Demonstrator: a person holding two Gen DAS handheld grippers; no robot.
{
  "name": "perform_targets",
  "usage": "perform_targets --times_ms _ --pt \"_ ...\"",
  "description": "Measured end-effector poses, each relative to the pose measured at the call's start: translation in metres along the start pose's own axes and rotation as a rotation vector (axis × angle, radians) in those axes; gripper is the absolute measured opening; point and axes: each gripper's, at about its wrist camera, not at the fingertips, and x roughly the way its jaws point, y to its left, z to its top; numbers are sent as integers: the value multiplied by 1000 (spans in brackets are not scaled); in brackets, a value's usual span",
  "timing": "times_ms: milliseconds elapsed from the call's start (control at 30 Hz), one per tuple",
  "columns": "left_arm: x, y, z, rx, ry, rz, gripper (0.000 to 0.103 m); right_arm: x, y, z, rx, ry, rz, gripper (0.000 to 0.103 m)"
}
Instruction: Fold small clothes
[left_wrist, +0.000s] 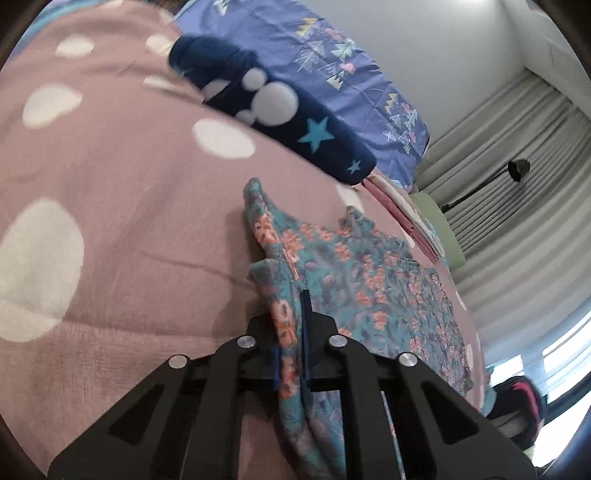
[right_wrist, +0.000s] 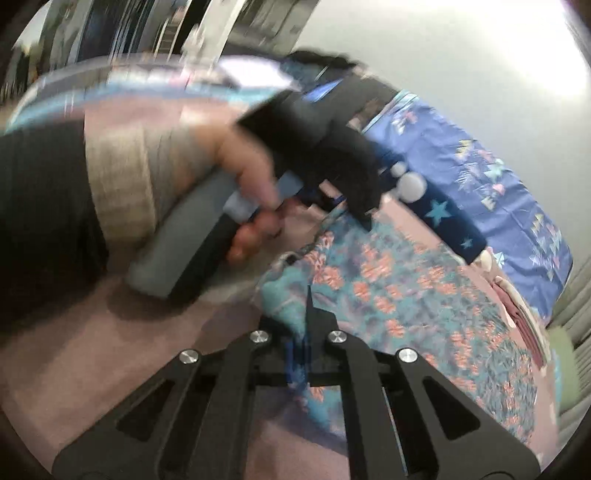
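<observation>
We are pinching the teal floral cotton garment (left_wrist: 369, 273) in both tools, left tool (left_wrist: 291, 354) and right tool (right_wrist: 301, 354), on the pink spotted bedspread (left_wrist: 129, 192), likely mid-fold; next, carry the edge across.

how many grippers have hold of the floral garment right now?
2. The left gripper is shut on the teal and coral floral garment at its near edge; the right gripper is shut on another near edge, on the pink polka-dot blanket.
</observation>
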Motion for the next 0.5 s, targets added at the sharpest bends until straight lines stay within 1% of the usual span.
perform_targets --times_ms 33,133,233,300,500 --pt "-2 -5 1 2 -7 -5 8 -6 -8 0 34 -12 8 3" --pt "-11 -36 10 30 -37 -20 8 -21 -31 -1 117 -37 34 3" --pt "-14 -63 16 71 -40 1 8 -37 -50 -3 172 -69 37 3" --pt "-13 -76 19 86 -38 11 8 -48 -70 -7 228 -80 53 3" --pt "2 -118 25 103 -20 44 8 -69 -130 -29 428 -90 100 3"
